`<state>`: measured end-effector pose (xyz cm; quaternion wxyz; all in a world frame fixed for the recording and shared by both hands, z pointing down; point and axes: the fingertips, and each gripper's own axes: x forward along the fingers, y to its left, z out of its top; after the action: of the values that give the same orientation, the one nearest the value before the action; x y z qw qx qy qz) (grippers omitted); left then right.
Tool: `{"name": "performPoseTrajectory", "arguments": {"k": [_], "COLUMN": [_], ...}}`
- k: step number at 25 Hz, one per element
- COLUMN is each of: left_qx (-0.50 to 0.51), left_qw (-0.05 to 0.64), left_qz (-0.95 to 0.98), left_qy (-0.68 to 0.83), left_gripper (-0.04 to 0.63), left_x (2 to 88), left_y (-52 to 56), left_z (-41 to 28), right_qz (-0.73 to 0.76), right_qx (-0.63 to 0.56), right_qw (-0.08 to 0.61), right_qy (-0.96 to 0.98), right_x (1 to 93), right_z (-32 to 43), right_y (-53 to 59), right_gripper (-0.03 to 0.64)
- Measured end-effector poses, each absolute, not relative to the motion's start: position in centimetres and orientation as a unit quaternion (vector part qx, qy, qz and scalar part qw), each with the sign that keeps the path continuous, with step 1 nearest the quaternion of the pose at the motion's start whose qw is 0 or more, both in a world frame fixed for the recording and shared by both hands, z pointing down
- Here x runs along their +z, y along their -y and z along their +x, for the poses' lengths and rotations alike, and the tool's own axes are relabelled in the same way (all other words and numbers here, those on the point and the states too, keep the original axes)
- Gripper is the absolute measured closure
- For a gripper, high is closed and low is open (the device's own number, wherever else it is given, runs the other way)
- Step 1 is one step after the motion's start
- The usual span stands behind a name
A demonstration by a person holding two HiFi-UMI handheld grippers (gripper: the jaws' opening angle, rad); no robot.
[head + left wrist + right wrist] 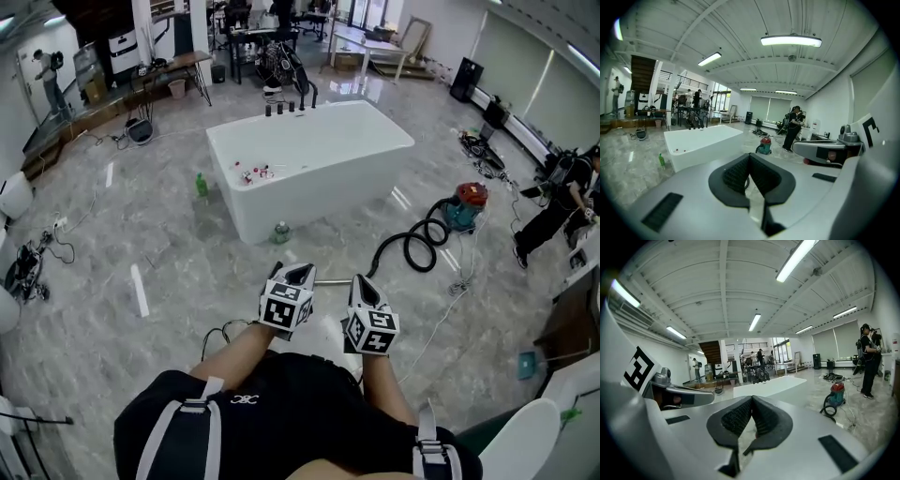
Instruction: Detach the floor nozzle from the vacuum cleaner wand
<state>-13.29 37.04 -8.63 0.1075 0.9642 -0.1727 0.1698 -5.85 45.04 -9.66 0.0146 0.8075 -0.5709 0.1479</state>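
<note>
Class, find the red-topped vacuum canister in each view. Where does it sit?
Head view: canister right of centre, mid-height.
Left gripper view: canister near centre.
Right gripper view: canister at the right.
Shared landmark: white bathtub, left of it in each.

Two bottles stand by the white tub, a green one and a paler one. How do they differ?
Colour: the green bottle is bright green all over, while the paler bottle looks greyish-clear with a green top. Shape: the green bottle is slim and the paler bottle is squatter. Place: in the head view the green bottle stands beside the left end of the tub, and the paler bottle stands at the foot of its near wall. Both are upright.
</note>
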Motion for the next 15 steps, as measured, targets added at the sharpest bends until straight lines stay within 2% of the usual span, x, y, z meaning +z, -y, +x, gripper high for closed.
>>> {"name": "performPoseTrajectory", "arguments": {"k": [8,15], "left_qx": [0.173,0.170], "left_qw": [0.118,0.136], "left_qz": [0.953,0.949], "left_qy": [0.219,0.228], "left_gripper": [0.595,0.595], "left_x": [-7.7,-6.7], "left_y": [-33.6,-30.3], "left_z": [-11.6,-9.3], "right_qz": [0.790,0.795], "right_qx": [0.146,0.131], "right_qw": [0.010,0.033], "right_qy": [0.596,0.592], "right_x": [-9.3,-7.9], "right_z": [-3.2,-0.8], "right_y": [-41.8,-39.9], "right_gripper": [0.611,0.611]}}
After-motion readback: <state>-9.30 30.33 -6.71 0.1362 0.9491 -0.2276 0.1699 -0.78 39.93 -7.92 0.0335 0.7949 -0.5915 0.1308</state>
